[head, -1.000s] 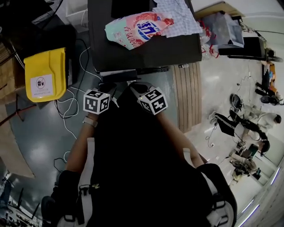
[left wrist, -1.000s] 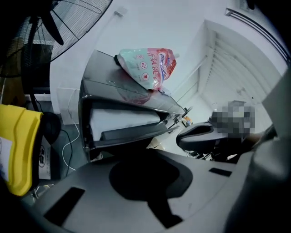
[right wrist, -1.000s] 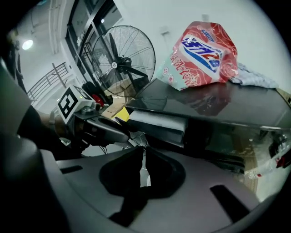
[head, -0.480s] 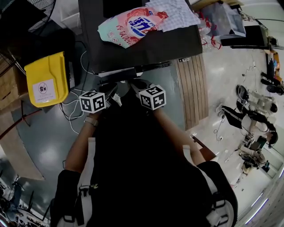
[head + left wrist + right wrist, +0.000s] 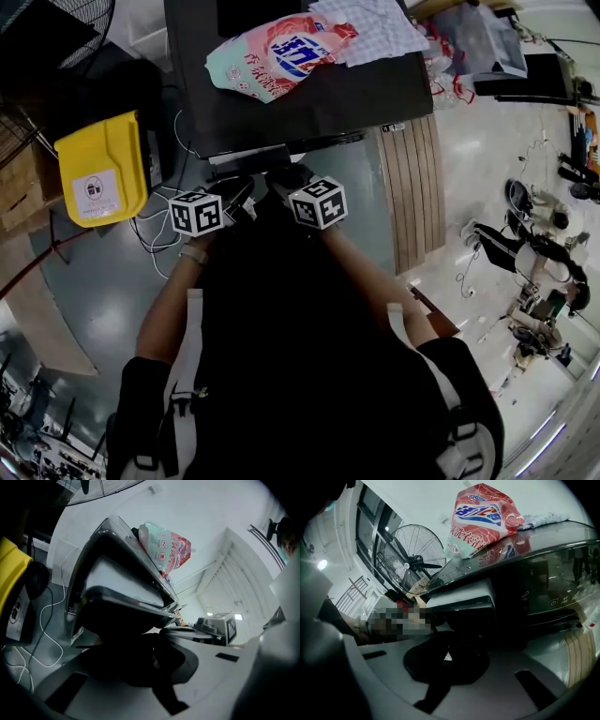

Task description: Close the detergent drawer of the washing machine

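Fig.: head view w/ both gripper views; person stands at the front of the washing machine (image 5: 309,103).

(a) Detergent drawer (image 5: 461,603) is at the machine's upper front, left of the control panel. It juts out from the front, i.e. open, so the task isn't done yet.

(b) Left gripper (image 5: 150,644): jaws together, nothing btwn them. Tips sit right at the drawer's dark front edge; contact can't be confirmed.

(c) Right gripper (image 5: 447,646): jaws likewise together, only a sliver of light btwn them, nothing held. It is just below and in front of the drawer face, beside the left one.

(d) Why shut: prob. because closing needs a push, not a grasp. Shut jaws give a blunt, stiff tip. Two tips side by side likely spread the force so the drawer runs in straight and doesn't jam.

(e) Detergent bag (image 5: 277,52) and checked cloth (image 5: 370,28) lie on the lid, well back from the drawer and clear of its path.
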Motion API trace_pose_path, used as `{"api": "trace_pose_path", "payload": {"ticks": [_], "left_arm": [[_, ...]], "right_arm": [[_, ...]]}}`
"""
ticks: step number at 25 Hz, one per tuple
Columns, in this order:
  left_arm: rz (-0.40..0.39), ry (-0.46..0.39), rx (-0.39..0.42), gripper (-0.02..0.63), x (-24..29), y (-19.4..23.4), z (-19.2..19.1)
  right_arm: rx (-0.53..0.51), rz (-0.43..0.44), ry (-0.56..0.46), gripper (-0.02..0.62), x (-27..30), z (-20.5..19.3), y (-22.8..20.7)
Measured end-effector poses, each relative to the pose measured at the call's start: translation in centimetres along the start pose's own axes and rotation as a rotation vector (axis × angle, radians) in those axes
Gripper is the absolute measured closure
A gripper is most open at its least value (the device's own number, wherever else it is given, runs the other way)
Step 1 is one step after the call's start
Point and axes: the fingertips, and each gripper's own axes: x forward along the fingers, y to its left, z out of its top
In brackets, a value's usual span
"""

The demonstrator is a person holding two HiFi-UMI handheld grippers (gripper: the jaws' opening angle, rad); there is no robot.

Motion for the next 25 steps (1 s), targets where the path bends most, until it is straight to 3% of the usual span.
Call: {"api": "trace_pose_path", "payload": {"ticks": [9, 25], "left_arm": [[0.059, -0.097, -0.038, 0.595, -0.4, 1.4, 3.4], [0.08, -0.072, -0.023, 0.597, -0.6, 2.5, 3.6]], "right_arm": [[0.031, -0.02, -0.065, 0.58, -0.8, 3.3, -2.2], [-0.03, 0.007, -0.004, 0.58, 0.6, 3.5, -1.7]]}}
